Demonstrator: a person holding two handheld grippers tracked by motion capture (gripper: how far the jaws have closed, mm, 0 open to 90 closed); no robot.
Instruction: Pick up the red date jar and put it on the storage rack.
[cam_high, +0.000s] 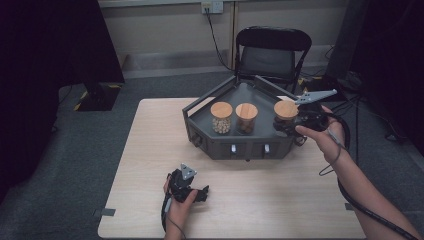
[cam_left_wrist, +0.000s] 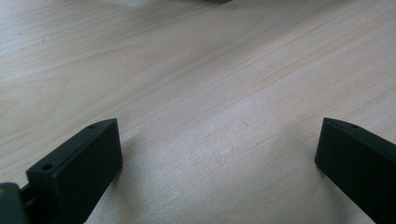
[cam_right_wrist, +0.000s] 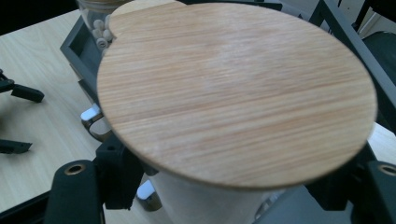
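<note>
My right gripper (cam_high: 288, 125) is shut on a glass jar with a round wooden lid (cam_high: 285, 110), holding it at the right end of a dark grey tray (cam_high: 240, 148). In the right gripper view the jar's lid (cam_right_wrist: 238, 93) looms close, with the jaws of the right gripper (cam_right_wrist: 229, 193) pressed on the jar body below it. Two more wooden-lidded jars stand in the tray: one with pale pieces (cam_high: 221, 117) and one with brown contents (cam_high: 246, 118). My left gripper (cam_high: 202, 193) rests on the table near its front edge, open (cam_left_wrist: 219, 158), with bare wood between its jaws.
The light wooden table (cam_high: 150, 150) has open room left of and in front of the tray. A black folding chair (cam_high: 272, 50) stands behind the table. In the right gripper view the left gripper (cam_right_wrist: 21, 120) lies far off on the table.
</note>
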